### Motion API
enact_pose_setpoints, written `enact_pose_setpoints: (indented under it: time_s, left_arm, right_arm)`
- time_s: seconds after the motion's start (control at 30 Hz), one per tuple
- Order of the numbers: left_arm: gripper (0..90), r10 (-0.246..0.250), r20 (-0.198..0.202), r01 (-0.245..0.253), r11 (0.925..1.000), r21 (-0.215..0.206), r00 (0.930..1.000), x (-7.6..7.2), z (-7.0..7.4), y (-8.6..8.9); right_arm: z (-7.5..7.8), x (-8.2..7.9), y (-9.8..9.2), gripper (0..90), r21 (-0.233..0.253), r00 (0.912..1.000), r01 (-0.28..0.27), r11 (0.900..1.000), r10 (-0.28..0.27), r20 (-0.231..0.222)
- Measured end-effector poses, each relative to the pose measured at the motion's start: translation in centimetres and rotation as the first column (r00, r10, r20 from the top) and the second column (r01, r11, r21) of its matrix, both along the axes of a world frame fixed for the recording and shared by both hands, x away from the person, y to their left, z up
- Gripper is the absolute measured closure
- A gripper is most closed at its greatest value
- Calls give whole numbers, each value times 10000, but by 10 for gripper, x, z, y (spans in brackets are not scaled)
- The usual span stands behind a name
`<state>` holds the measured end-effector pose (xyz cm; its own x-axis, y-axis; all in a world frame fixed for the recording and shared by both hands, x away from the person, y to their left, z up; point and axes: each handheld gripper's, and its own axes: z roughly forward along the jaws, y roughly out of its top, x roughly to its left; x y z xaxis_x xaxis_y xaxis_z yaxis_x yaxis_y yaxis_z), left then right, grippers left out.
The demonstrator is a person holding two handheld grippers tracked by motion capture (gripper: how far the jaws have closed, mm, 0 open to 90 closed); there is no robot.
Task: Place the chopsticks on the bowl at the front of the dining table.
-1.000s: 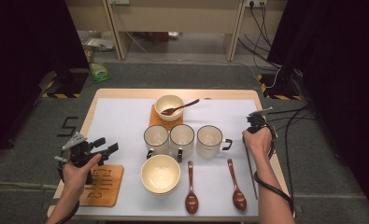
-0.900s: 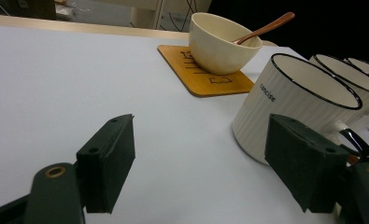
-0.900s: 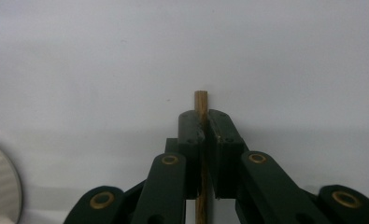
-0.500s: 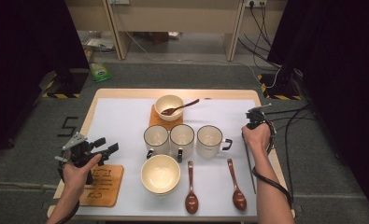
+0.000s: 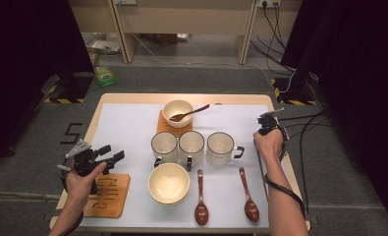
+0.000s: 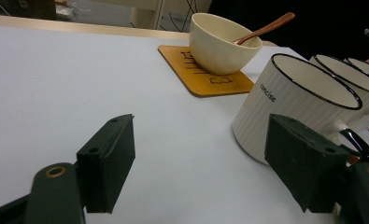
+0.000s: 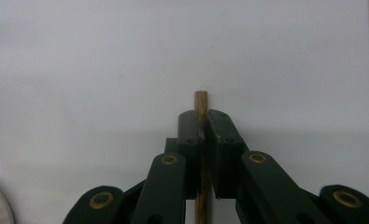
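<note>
My right gripper (image 5: 266,120) hovers over the right side of the white mat (image 5: 127,132), shut on a thin wooden stick (image 7: 201,100) that pokes out past the jaw tips. In the high view the stick (image 5: 261,169) runs back along the forearm. My left gripper (image 5: 110,153) is held open near the table's left edge above an empty wooden coaster (image 5: 108,194), nothing between its jaws (image 6: 201,154). It faces the leftmost white mug (image 6: 289,107).
Three white mugs (image 5: 191,145) stand in a row mid-table. A cream bowl (image 5: 178,112) holding a brown spoon (image 5: 191,112) sits on a coaster (image 5: 164,127) behind them. An empty bowl (image 5: 169,183) and two brown spoons (image 5: 201,204) (image 5: 248,196) lie in front.
The right hand and its gripper have edged slightly to the left. The left gripper has stayed where it was, still open.
</note>
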<state>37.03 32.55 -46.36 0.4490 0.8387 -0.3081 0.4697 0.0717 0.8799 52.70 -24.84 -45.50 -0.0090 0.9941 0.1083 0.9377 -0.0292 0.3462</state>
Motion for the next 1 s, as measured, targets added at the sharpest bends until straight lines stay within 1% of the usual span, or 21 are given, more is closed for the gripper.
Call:
enact_pose_setpoints:
  time_s: [0.07, 0.17, 0.2, 0.3, 0.37, 0.43, 0.6, 0.63, 0.8, 0.83, 1.0]
  left_arm:
    - [239, -1, 4, 1, 10000, 8, 10000, 0, 0, 0]
    - [239, -6, 9, 6, 10000, -8, 10000, 0, 0, -1]
    - [239, -20, 4, 20, 10000, -3, 10000, 0, 0, -1]
    - [239, -56, 4, 56, 10000, 0, 10000, 0, -1, -2]
    - [239, -74, 19, 74, 10000, 10, 10000, 0, 0, -2]
    - [239, -80, 21, 80, 10000, 7, 10000, 0, -1, -3]
    - [239, -69, 2, 69, 10000, -13, 10000, 0, 0, -2]
    - [239, -65, 41, 65, 10000, -16, 10000, 0, 0, -2]
    - [239, -17, 79, 17, 10000, -77, 10000, 0, 2, 0]
    - [239, -19, 81, 20, 10000, -59, 10000, 0, 2, 0]
    - [239, -42, 91, 42, 10000, -46, 10000, 0, 2, 0]
  right_arm:
    - [0, -1, 1, 824, -38, 10000, -13, 10000, 13, 45]
    - [0, -3, 0, 769, 19, 9999, -2, 10000, 2, 153]
    - [1, -4, 0, 755, 93, 9999, 48, 9999, -49, 155]
    - [5, -8, -1, 716, 75, 9995, 124, 9999, -126, 296]
    - [8, -11, -2, 705, 104, 9996, 119, 9999, -122, 242]
    - [10, -15, -3, 698, 25, 9997, 194, 9998, -195, 157]
    - [11, -28, -5, 688, 216, 9998, 209, 9995, -209, -8]
    - [12, -31, -6, 687, 219, 9997, 243, 9995, -241, -98]
    - [20, -44, -10, 685, 337, 9995, 249, 9991, -241, -214]
    - [21, -47, -10, 685, 280, 9994, 206, 9994, -198, -288]
    - [22, -59, -10, 685, 294, 9976, -11, 9996, 31, -696]
